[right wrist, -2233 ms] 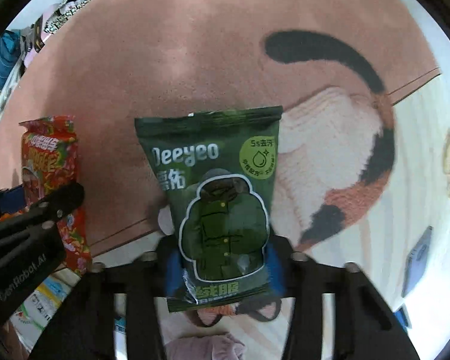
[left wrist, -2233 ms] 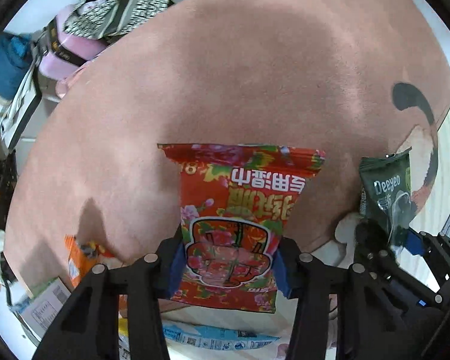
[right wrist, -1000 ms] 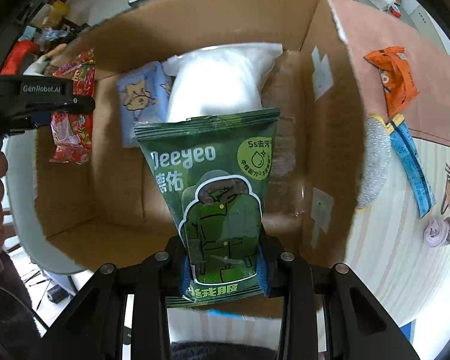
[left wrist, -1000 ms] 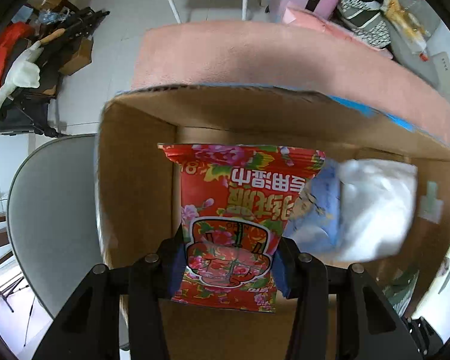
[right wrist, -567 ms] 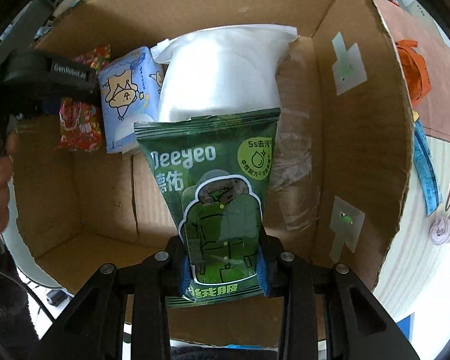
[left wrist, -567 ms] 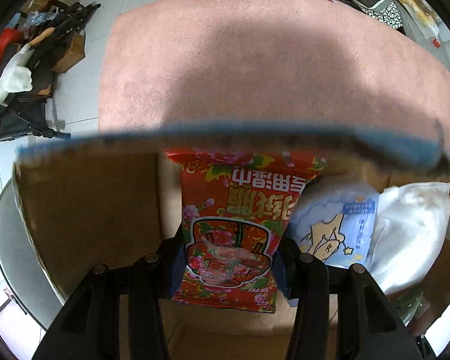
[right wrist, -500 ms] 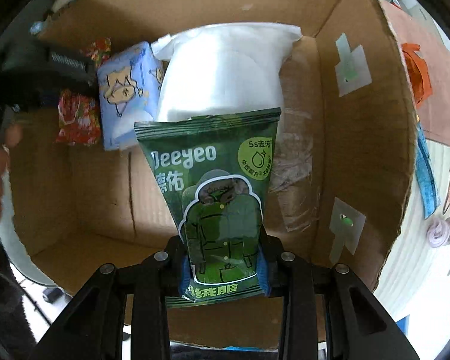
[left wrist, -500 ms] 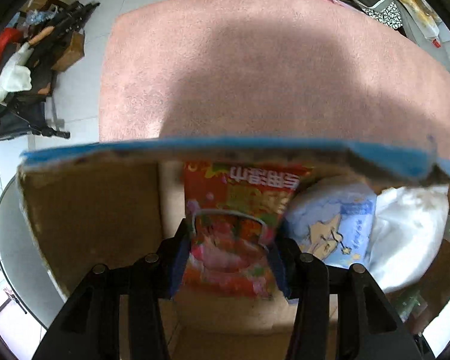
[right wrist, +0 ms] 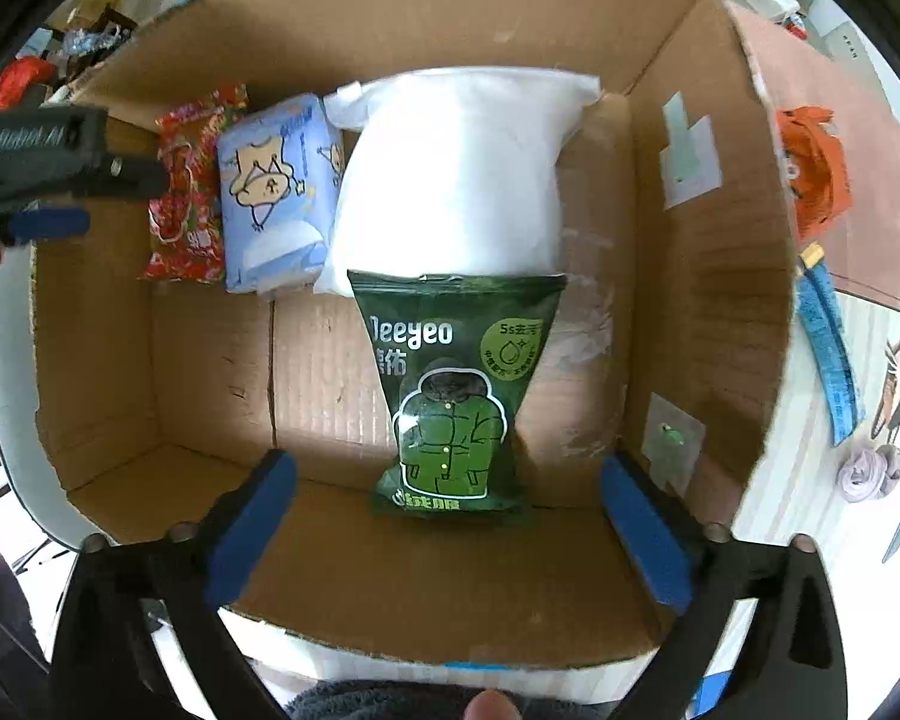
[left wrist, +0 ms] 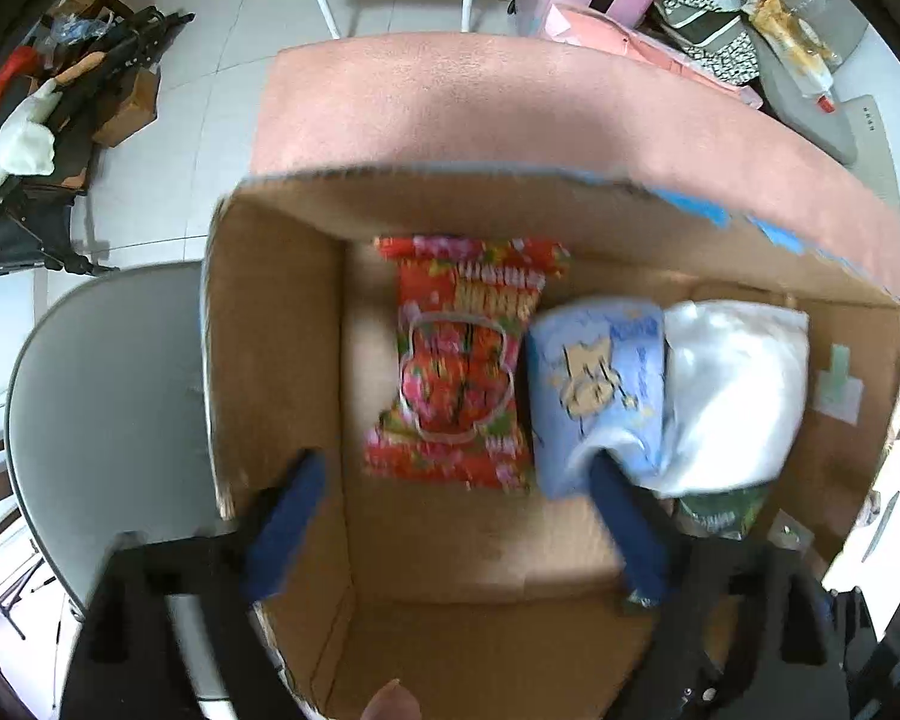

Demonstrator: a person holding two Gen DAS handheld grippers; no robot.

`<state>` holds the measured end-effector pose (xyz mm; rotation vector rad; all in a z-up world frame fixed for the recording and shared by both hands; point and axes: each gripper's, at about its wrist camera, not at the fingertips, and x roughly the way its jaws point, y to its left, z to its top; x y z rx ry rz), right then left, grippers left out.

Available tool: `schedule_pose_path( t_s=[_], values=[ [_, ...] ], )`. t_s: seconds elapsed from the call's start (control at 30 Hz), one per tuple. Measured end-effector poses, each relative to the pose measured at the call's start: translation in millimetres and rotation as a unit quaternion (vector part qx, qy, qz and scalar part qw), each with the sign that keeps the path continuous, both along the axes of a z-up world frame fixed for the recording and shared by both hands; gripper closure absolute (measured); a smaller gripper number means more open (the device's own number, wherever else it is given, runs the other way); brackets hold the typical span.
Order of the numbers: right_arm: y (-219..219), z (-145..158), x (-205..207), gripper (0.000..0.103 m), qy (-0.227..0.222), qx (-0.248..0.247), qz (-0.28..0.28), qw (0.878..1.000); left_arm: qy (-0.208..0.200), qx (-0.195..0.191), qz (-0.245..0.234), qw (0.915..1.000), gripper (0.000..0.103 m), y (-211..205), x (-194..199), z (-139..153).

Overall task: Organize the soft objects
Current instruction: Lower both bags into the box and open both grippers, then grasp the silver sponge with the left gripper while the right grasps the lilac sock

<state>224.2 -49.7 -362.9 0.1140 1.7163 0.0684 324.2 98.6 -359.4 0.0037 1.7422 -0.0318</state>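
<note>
Blue-padded jaws on my right gripper (right wrist: 447, 516) and left gripper (left wrist: 456, 531) were springing wide, nothing gripped. Beyond them the green pack (right wrist: 456, 390) and red pack (left wrist: 462, 360), clamped a second ago, lay released inside the cardboard box (right wrist: 708, 276); two items stowed.

1. A red floral packet (left wrist: 462, 360) is seen lying flat on the floor of the cardboard box (right wrist: 708, 276), by its far wall.
2. A pale blue cartoon pack (right wrist: 276, 192) is lodged beside it.
3. A white pouch (right wrist: 456, 174) is placed next.
4. A green packet (right wrist: 456, 390) is seen overlapping the pouch's near end.
</note>
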Motion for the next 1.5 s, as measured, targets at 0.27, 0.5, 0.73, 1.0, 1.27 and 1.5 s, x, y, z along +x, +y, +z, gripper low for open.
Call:
schedule_pose_path(
  t_s=[0.27, 0.5, 0.73, 1.0, 1.27, 1.5],
  values=[
    [-10.4, 39.7, -14.4, 0.0, -0.035, 0.008, -0.01, 0.999, -0.049, -0.025, 0.022, 0.9983, 0.005, 15.5, -47.8, 45.4],
    [-23.9, 69.7, -40.1, 0.0, -0.074, 0.006, -0.013, 0.997, -0.087, -0.041, 0.027, 0.995, 0.003, 15.1, -96.2, 75.9],
    [-44.7, 86.7, -65.6, 0.0, -0.089, 0.035, -0.024, 0.995, -0.106, -0.046, 0.021, 0.9931, 0.003, -5.6, -130.3, 99.4],
    [-162.5, 96.8, -87.4, 0.0, -0.105, 0.03, -0.134, 0.985, -0.166, -0.019, -0.064, 0.984, 0.003, -105.8, -135.4, 143.0],
    [-330.9, 46.3, -116.3, 0.0, -0.057, 0.002, -0.286, 0.957, -0.128, 0.005, -0.235, 0.9636, 0.003, -259.7, -103.0, 107.3],
    [-425.2, -11.5, -128.2, 0.0, -0.02, 0.057, -0.418, 0.906, -0.033, 0.06, -0.315, 0.9466, 0.008, -351.0, -73.6, 21.8]
  ],
)
